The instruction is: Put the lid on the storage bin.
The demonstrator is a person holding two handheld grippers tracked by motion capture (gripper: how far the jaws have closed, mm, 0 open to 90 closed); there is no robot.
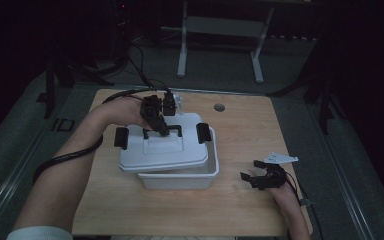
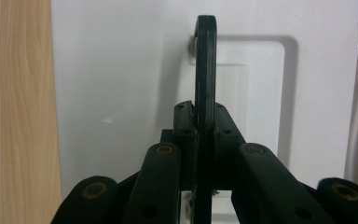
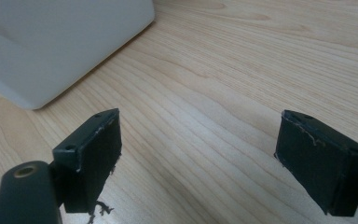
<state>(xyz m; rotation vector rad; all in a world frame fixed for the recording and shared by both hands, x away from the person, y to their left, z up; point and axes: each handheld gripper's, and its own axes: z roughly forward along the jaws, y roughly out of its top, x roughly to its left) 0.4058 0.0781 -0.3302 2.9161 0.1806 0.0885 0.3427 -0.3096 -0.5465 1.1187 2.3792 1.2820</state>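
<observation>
At desk (image 1: pixel 240 210) centre: left hand-held gripper (image 1: pixel 161 131) clamped on black handle (image 2: pixel 205 70) of white lid (image 1: pixel 135 157). Lid sits askew over box (image 1: pixel 180 181), shifted left. Risks: thin handle pivoting, lid tipping or snagging rim. Right hand-held gripper (image 3: pixel 198 161) open, idle at right, nothing steadying box.

Lid (image 1: pixel 162 150): covers most of my white bin (image 1: pixel 180 179), contents hidden. Black handle (image 2: pixel 206 70): lower end buried between my left gripper (image 2: pixel 204 122) jaws. Right gripper view: bin corner cut off at picture edge.
</observation>
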